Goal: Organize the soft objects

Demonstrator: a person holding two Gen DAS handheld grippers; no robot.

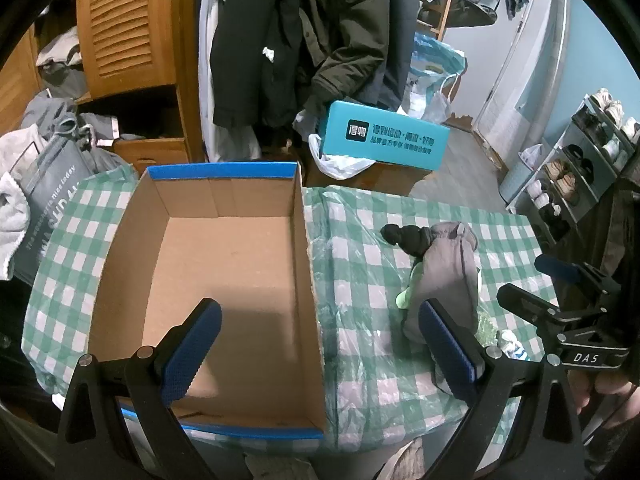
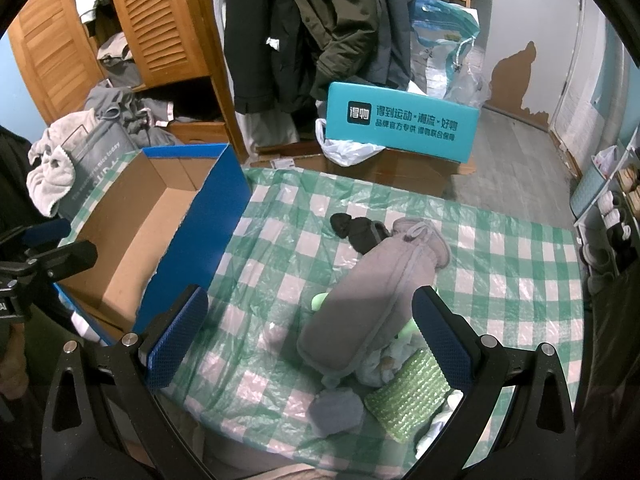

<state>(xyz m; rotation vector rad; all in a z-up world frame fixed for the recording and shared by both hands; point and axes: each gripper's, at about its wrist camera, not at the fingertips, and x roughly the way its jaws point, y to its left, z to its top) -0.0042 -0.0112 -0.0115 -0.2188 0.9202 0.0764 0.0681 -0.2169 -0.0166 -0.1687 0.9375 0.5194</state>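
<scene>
— Since nothing lies inside the cardboard box (image 1: 224, 280) yet, looks like barely begun?

— Agreed. Bare brown floor, blue rim, standing on the left part of the checked worktop (image 2: 500, 264). Every soft thing still outside it.

— Left to move?

— Whole heap, right of the box and apart from it: long grey fleece pouch (image 2: 372, 300) lying on top, black knotted sock (image 2: 356, 228) touching its far end, green sponge cloth (image 2: 408, 396) at the near edge, small grey bundle (image 2: 336, 408) just beside that. Pale green bits and white fabric peeking from under the pouch; too hidden to name.

— Claws?

— Left claw (image 1: 316, 356) spread wide, holding nothing, hovering over the box's near right corner. Right claw (image 2: 308, 340) also released, empty, poised above the near end of the grey pouch, pads either side of it but not touching as far as visible.

— Likely first pick, then?

— Probably the pouch, being topmost and between the right pads. Only a judgement.
</scene>
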